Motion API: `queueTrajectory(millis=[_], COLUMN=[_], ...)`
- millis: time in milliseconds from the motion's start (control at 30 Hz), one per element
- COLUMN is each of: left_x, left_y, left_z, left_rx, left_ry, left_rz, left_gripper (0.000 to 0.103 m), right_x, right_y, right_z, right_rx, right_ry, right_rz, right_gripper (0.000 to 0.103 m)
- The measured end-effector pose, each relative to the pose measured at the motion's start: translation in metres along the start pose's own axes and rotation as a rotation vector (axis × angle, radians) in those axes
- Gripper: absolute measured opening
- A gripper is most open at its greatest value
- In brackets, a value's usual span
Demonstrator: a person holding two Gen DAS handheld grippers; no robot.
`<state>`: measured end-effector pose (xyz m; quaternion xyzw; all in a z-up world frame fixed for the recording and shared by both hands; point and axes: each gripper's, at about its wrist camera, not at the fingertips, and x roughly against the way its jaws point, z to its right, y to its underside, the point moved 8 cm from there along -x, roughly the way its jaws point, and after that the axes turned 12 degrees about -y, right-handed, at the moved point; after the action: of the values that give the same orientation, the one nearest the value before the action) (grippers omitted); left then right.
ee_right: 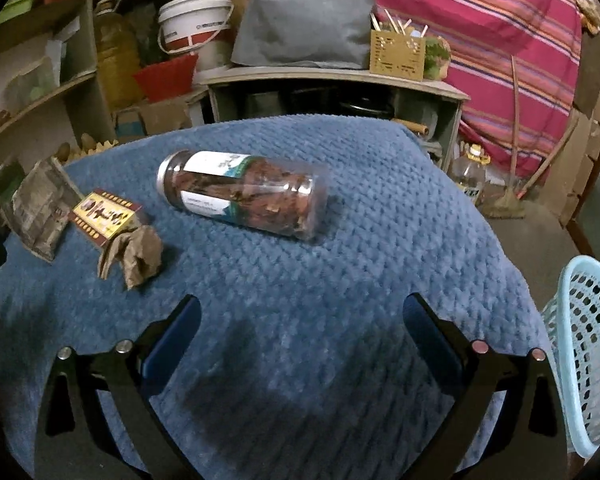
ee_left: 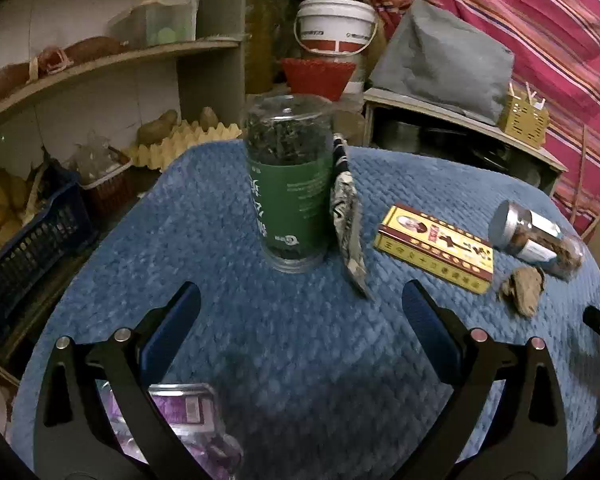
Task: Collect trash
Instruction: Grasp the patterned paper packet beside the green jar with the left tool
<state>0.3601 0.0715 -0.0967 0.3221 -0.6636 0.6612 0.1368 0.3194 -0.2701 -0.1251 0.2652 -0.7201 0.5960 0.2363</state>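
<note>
On the blue quilted table cover (ee_left: 284,344) stands an upright clear jar with a green label (ee_left: 290,184). A crumpled grey wrapper (ee_left: 348,224) leans beside it. To the right lie a yellow box (ee_left: 434,248), a crumpled brown paper (ee_left: 524,286) and a clear jar on its side (ee_left: 538,238). My left gripper (ee_left: 300,296) is open and empty, just short of the green jar. My right gripper (ee_right: 302,312) is open and empty, short of the lying jar (ee_right: 240,196). The brown paper (ee_right: 134,254), yellow box (ee_right: 106,212) and grey wrapper (ee_right: 40,208) lie to its left.
A purple plastic packet (ee_left: 188,412) lies under my left gripper. A light blue mesh basket (ee_right: 588,352) stands at the table's right edge. Shelves with potatoes and an egg tray (ee_left: 180,140) are on the left, a low shelf with a grey bag (ee_right: 304,20) behind.
</note>
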Motion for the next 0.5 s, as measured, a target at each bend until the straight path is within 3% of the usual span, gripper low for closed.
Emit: queueTrajectory(millis=[267, 433, 500], left_x=[-0.025, -0.027, -0.029], left_y=[-0.01, -0.013, -0.012], left_z=[0.012, 0.027, 0.033], left_rx=[-0.022, -0.073, -0.094], left_ry=[-0.028, 0.006, 0.025], left_rz=[-0.015, 0.001, 0.002], left_gripper=[0.096, 0.076, 0.056], right_x=[-0.011, -0.014, -0.017], right_y=[-0.01, -0.015, -0.015], right_z=[-0.003, -0.01, -0.015], right_rx=[0.014, 0.016, 0.052], right_ry=[-0.025, -0.042, -0.01], right_rz=[-0.013, -0.012, -0.021], right_gripper=[0.099, 0.099, 0.099])
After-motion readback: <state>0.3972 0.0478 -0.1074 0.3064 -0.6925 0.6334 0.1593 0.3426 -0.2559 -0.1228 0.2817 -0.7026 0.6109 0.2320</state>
